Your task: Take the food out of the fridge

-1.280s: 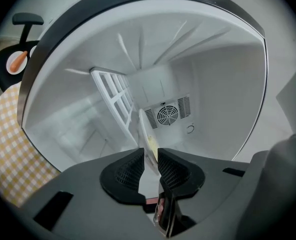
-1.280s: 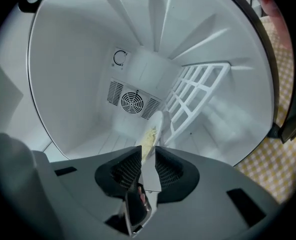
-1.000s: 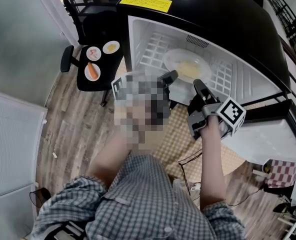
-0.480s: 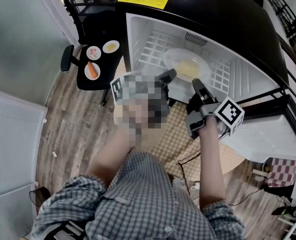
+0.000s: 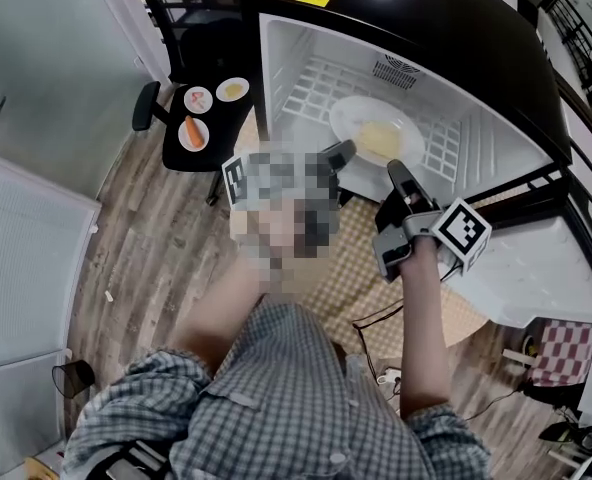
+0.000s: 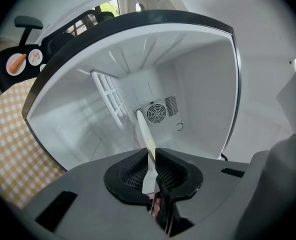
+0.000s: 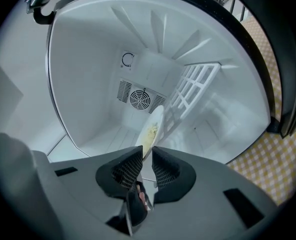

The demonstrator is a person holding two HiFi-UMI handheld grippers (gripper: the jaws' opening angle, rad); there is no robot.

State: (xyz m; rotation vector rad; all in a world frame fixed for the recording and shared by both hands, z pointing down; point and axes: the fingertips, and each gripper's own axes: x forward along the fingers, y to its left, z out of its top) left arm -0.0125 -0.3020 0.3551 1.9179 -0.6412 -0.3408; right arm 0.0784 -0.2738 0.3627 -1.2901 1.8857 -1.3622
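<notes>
White and shallow, the plate (image 5: 371,128) with its pale yellow food (image 5: 380,137) sits inside the open fridge (image 5: 276,63), directly ahead of both your tools and pinched between them at its near rim. Your left gripper (image 5: 340,151) has the rim's left side and your right gripper (image 5: 396,171) has the right. Behind the plate, a round fan vent (image 5: 401,71) shows on the back wall, and a white wire shelf (image 5: 311,93) stands against the side of the compartment. A yellow checked cloth (image 5: 346,268) lies below the opening. Well off to your left, a black chair (image 5: 221,118) carries three small dishes, one with a carrot (image 5: 192,131). Nothing stands between the plate and the opening. In the left gripper view the gripper (image 6: 152,156) is clamped tight on the plate (image 6: 145,134), seen edge-on. In the right gripper view the gripper (image 7: 145,159) is likewise drawn narrow onto the plate's rim (image 7: 150,129).
</notes>
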